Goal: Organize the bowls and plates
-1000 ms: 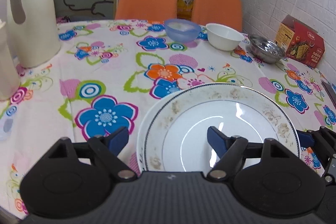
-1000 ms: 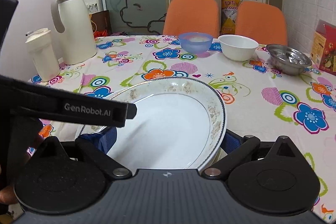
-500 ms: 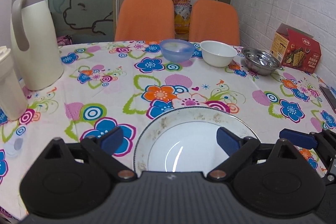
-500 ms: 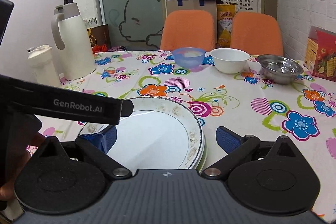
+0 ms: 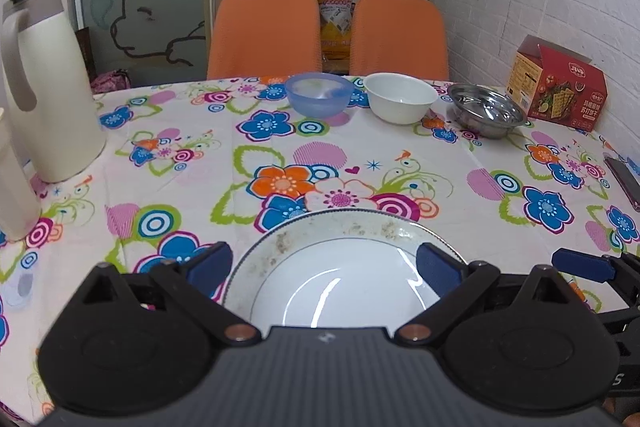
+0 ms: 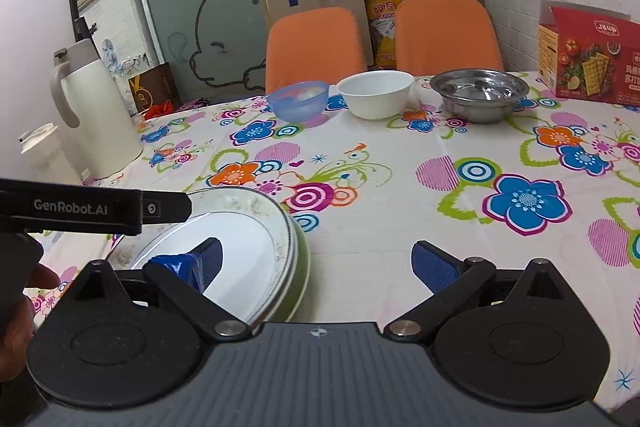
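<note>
Two grippers hang low over the near edge of a flowered tablecloth (image 5: 360, 155), both pointing across the table toward two orange chairs (image 5: 264, 31).

Farthest left stands a cream jug (image 5: 44, 83), with a smaller pale container (image 6: 44, 151) in front of it.

Next, the left gripper (image 5: 324, 263) is held level just above a stack of plates (image 5: 340, 287), its blue pads spread wide, one to each side of the top plate's rim, and nothing is between them. In the right wrist view its black side bar reaches in from the left edge over the same stack (image 6: 244, 247), and part of a hand (image 6: 20, 307) shows below it at the left edge.

To the right of that, the right gripper (image 6: 316, 263) is also level and spread wide and empty; its left pad sits above the right part of the top plate, its right pad over bare cloth. The stack's lowest plate has a green edge.

At the far side, three bowls stand in a row: a blue bowl (image 5: 319, 95), a white bowl (image 5: 401, 97), then a steel bowl (image 5: 486, 110). Beyond that sits a red cracker box (image 5: 558, 85) against the white brick wall.
</note>
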### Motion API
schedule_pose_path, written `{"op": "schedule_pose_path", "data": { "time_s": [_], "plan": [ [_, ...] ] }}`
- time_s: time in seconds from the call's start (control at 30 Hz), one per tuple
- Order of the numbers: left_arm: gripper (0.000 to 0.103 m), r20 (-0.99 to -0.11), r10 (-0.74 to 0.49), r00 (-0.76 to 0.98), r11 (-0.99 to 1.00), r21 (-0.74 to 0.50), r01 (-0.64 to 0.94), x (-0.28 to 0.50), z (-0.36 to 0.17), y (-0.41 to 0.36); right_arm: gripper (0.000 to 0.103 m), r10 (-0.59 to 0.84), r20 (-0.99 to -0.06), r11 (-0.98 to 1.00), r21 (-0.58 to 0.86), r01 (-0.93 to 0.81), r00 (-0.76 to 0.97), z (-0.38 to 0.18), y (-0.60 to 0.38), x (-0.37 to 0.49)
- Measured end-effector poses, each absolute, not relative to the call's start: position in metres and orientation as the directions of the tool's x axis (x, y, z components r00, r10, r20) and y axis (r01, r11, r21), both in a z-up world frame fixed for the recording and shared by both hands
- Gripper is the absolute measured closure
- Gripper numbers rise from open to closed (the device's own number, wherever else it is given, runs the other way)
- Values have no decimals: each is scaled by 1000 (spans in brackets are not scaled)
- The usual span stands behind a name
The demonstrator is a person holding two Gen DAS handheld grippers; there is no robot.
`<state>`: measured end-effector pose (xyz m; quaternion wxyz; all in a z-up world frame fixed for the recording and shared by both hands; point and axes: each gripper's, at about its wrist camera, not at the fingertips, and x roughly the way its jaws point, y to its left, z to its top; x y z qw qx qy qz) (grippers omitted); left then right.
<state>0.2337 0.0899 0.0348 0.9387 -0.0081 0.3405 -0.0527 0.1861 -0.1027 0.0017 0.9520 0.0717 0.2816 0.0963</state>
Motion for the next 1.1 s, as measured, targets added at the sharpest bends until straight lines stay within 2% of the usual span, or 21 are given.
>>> {"op": "schedule_pose_path", "data": {
  "time_s": [0.47,0.63,0.83,0.93,1.1],
  "plan": [
    [6,-695,-135,706,981,5,193,279,26,24,14,175,-544,958,288,-14,821,-16,-185,212],
    [6,-712,-185,677,972,-33,232,297,21,4,14,117,-550,970,242,24,827,-8,-221,246],
    [6,-708,-255,659,958,-91,273,298,20,-4,14,-9,-540,988,127,92,842,29,-261,335],
    [6,-706,-256,660,959,-100,265,294,21,4,14,-69,-597,991,53,125,799,34,-269,398],
    [6,-707,-230,669,970,-112,216,288,24,30,14,-126,-774,991,-75,107,621,1,-266,486]
  ]
}}
